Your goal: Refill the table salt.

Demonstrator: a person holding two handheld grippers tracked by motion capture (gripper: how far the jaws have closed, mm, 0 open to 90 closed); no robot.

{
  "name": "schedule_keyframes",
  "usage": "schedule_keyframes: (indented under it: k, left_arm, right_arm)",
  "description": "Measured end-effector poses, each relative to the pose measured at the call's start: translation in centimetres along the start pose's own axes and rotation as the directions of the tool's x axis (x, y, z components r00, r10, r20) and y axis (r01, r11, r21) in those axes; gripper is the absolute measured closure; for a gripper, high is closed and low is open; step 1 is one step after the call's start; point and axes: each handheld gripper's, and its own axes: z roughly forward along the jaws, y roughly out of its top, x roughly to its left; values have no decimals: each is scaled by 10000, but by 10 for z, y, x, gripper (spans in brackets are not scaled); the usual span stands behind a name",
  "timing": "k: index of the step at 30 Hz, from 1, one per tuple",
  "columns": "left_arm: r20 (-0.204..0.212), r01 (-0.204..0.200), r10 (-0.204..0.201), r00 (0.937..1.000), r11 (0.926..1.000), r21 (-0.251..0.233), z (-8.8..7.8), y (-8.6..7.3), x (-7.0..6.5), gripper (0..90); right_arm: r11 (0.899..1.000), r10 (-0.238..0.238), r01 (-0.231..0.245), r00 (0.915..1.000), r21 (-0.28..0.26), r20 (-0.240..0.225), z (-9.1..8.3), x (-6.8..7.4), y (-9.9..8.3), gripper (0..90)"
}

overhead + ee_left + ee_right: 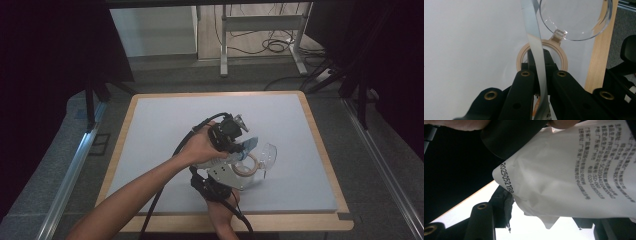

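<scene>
The left hand-held gripper (541, 75) is pinching the white bag (574, 170) by its edge; the right hand-held gripper (541, 222) also pinches this bag, near a clear jar (574, 17).

Black fingers (524, 87) with brass-ringed screw holes; black cables; bare forearms.

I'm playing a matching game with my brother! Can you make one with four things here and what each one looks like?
Things:
1. packet
2. ring
3. round lid
4. left gripper

Looks:
A. see-through
B. black, shut on the packet's thin edge
C. white with black print
D. pale wood

Pairs: 1-C, 2-D, 3-A, 4-B
</scene>
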Motion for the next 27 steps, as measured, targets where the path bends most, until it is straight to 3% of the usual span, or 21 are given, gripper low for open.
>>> schedule_keyframes:
  k: [27]
  left_arm:
    - [23, 0, 0, 10000, 10000, 11, 3, 1, -1, 900]
  right_arm:
    - [10000, 22, -22, 10000, 38, 13, -1, -2, -1, 422]
